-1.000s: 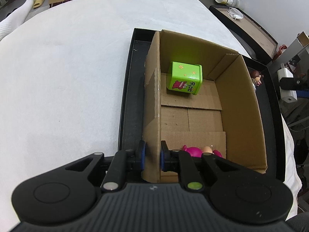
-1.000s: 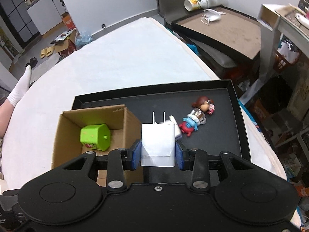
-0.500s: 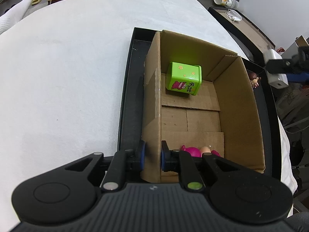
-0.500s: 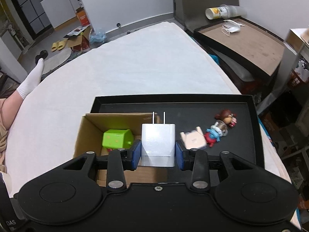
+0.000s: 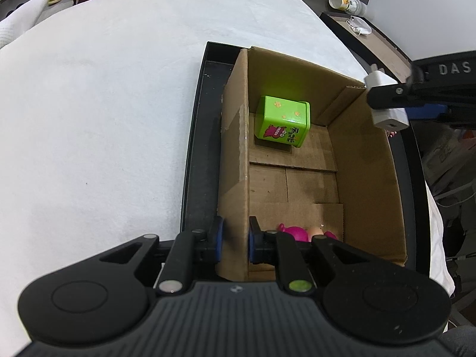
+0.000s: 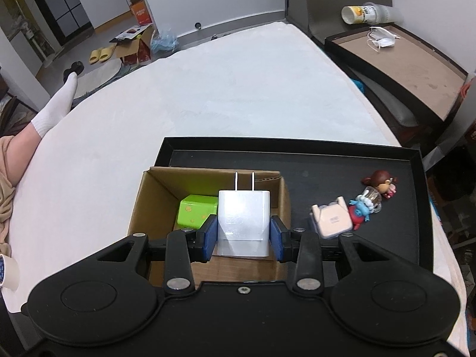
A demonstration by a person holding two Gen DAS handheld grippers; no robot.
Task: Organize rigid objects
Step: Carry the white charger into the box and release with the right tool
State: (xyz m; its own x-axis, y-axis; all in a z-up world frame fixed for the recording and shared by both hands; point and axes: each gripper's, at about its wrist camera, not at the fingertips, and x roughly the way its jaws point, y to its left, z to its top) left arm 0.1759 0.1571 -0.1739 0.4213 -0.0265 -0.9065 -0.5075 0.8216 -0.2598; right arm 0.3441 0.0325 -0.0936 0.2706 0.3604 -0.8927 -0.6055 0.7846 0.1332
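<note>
An open cardboard box (image 5: pixel 366 160) (image 6: pixel 139 208) stands in a black tray (image 5: pixel 196 154) (image 6: pixel 297 154) on a white bed. Inside it lie a green cube (image 5: pixel 282 122) (image 6: pixel 195 212) and a pink toy (image 5: pixel 293 232). My left gripper (image 5: pixel 233 239) is shut on the box's left wall near its front corner. My right gripper (image 6: pixel 242 238) is shut on a white plug charger (image 6: pixel 243 223) (image 5: pixel 385 101), prongs pointing away, held above the box's right wall. On the tray right of the box lie a second white charger (image 6: pixel 331 218), a blue-and-red figure (image 6: pixel 360 211) and a brown-haired doll (image 6: pixel 382 183).
The white bed (image 6: pixel 208 95) spreads wide to the left and beyond the tray. A person's leg in a white sock (image 6: pixel 53 107) rests at its left edge. A brown side table (image 6: pixel 410 59) with a face mask and a tipped cup stands at the right.
My right gripper has carried the white charger leftwards, from over the tray floor to above the box's right wall. The left gripper has kept its hold on the box wall.
</note>
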